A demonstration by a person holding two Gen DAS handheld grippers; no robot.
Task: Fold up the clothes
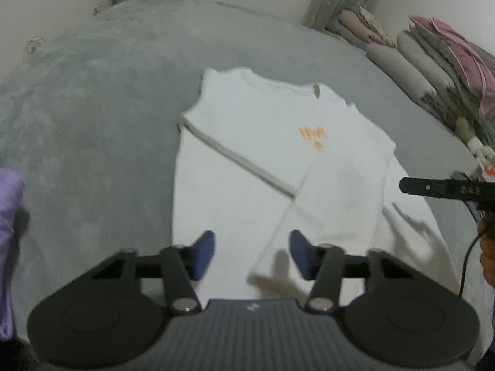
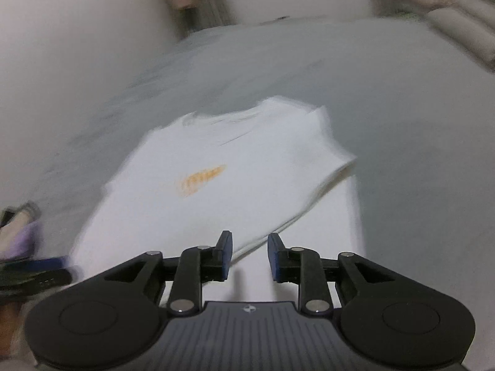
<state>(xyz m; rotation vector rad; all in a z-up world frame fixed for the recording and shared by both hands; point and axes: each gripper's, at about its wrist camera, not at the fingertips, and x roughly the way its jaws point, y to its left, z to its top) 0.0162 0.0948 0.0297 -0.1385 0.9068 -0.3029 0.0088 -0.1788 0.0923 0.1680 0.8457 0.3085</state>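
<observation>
Shirt (image 1: 278, 160) lay collar-away, long axis running straight out from both grippers; left gripper (image 1: 252, 253) and right gripper (image 2: 250, 255) hovered over its near hem, jaws parted, empty.

T-shirt (image 1: 247, 154) flat on the bed (image 1: 92, 108), collar at the far end, hem nearest the left gripper (image 1: 252, 253). One side of the shirt folded in over its front. Pillows (image 1: 433, 71) stacked along the bed's right edge, beyond the shirt. Another garment (image 1: 9, 232) at the bed's near left. Right gripper (image 1: 433, 189) to the shirt's right, above the bed.
</observation>
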